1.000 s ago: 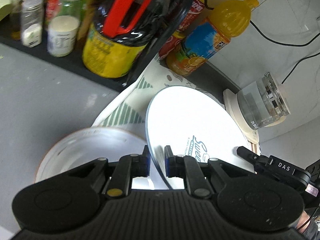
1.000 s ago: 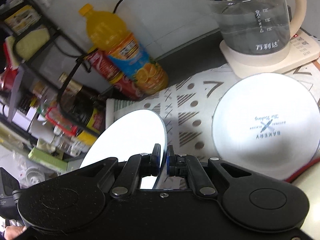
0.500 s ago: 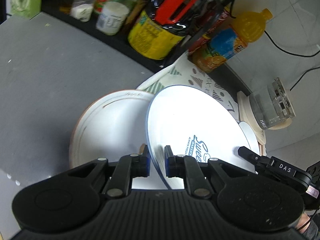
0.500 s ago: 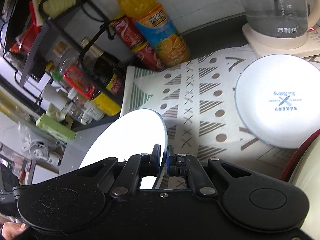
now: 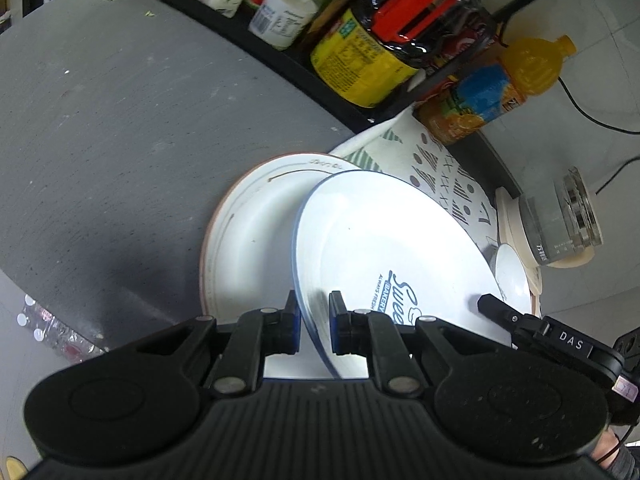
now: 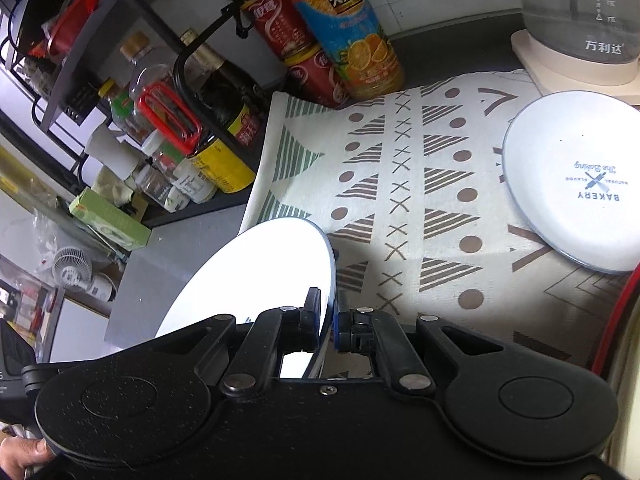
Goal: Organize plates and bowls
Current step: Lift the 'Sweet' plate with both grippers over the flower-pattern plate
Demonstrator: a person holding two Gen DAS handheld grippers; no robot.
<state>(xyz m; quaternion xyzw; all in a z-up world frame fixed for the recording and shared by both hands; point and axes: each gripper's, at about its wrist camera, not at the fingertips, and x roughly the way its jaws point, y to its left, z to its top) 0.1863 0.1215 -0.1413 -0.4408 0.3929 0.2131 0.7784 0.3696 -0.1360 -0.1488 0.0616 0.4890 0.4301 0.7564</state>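
A white plate with a blue rim and blue "Sweet Bakery" print (image 5: 384, 240) is held tilted in the air by both grippers. My left gripper (image 5: 314, 320) is shut on its near rim. My right gripper (image 6: 328, 320) is shut on the opposite rim; the plate also shows in the right wrist view (image 6: 256, 276). Under it, a larger white plate with a brown rim (image 5: 248, 232) lies on the grey counter (image 5: 100, 140). A small white bowl-like dish with "Bakery" print (image 6: 576, 184) sits on the patterned mat (image 6: 400, 184) at the right.
A black rack (image 5: 280, 60) with sauce bottles and jars lines the back of the counter. An orange juice bottle (image 6: 348, 28) and red cans (image 6: 280, 20) stand behind the mat. A glass kettle (image 6: 580, 12) on a cream base is at the back right.
Both grippers have drawn back and up with the blue-rimmed plate; the rack and bottles look farther. More of the brown-rimmed plate and of the mat has come into view.
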